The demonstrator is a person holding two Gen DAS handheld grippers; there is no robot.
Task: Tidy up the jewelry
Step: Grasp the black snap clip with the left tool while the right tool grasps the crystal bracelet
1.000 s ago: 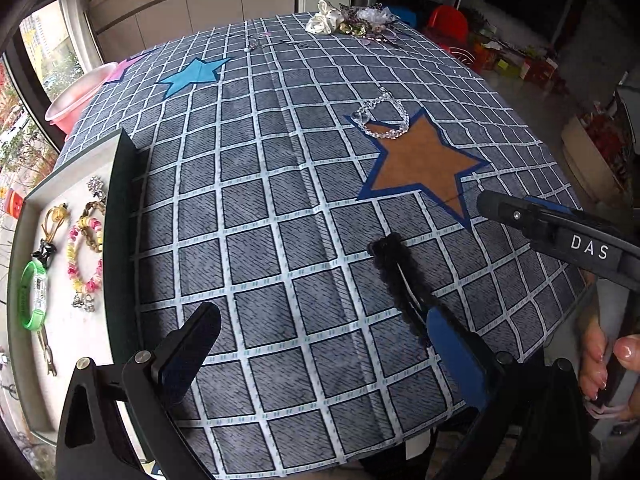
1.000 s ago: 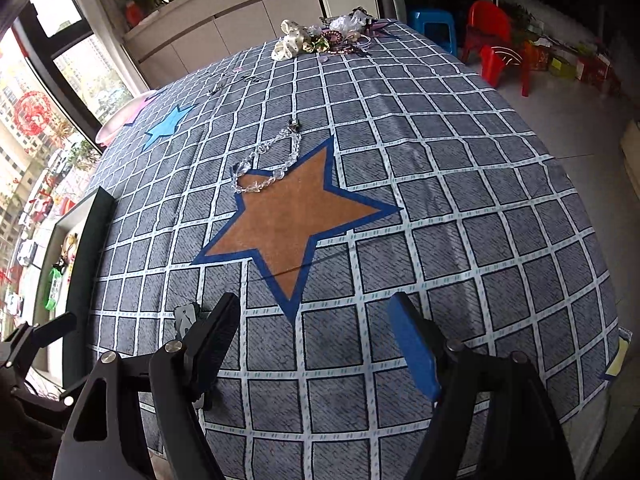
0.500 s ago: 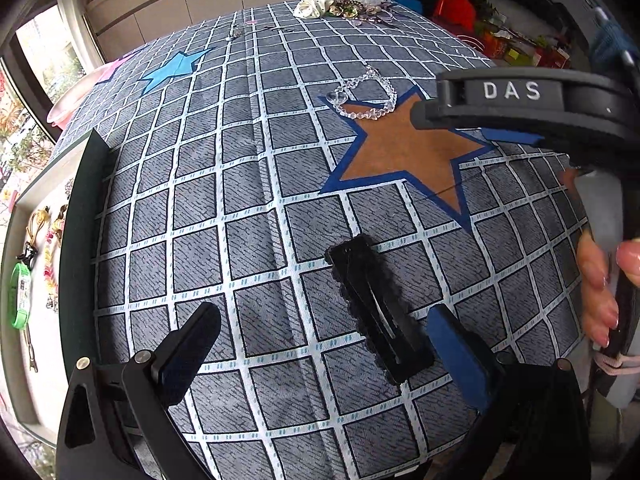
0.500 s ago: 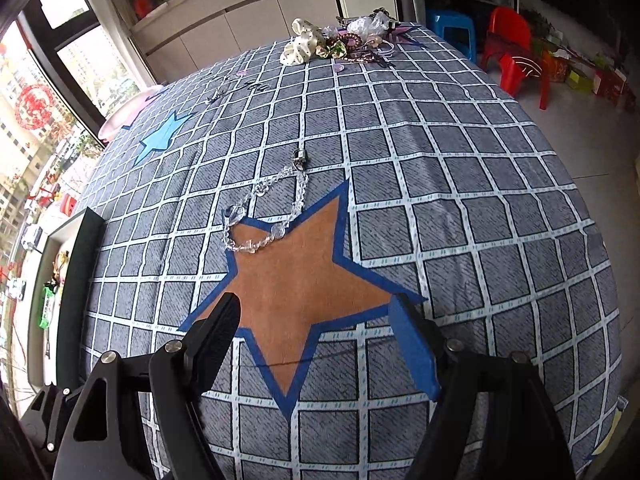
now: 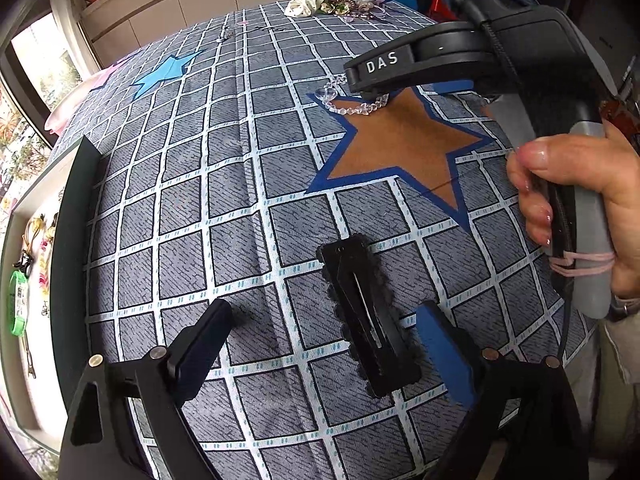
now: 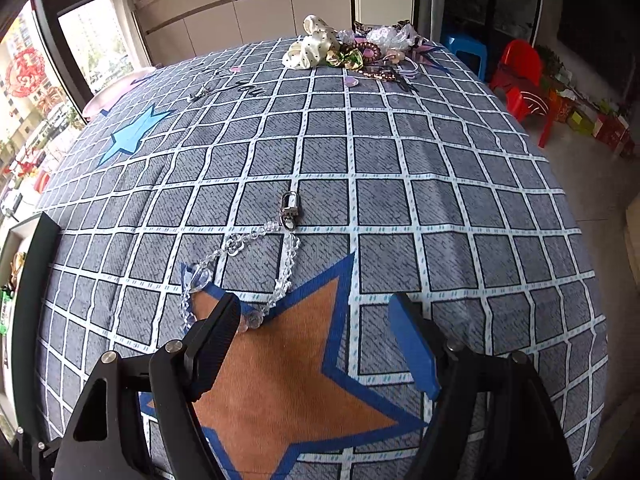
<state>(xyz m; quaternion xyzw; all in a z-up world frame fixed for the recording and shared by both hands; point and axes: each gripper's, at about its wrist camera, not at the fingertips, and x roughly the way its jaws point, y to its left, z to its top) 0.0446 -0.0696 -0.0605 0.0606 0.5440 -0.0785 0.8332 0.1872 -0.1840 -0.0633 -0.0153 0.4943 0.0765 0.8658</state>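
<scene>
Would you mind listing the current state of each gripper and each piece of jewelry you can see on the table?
Left gripper: open, black hair clip between its fingers, pads not touching it.
Right gripper: open, empty, above the orange star.
Black hair clip: lying flat on the cloth.
Clear bead chain: lying loose, looped, metal clasp at its far end.
Tray: at the table's left edge, holding bracelets.
Pile of hair accessories: heaped at the far edge.

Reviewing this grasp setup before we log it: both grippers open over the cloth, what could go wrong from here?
1. The clear bead chain lies loose across the brown star's tip; the right gripper has one finger over a strand, so closing may catch only part and drag the rest.
2. The black hair clip lies flat, nearer one finger of the left gripper; an off-centre pinch may skid it on the checked cloth.
</scene>
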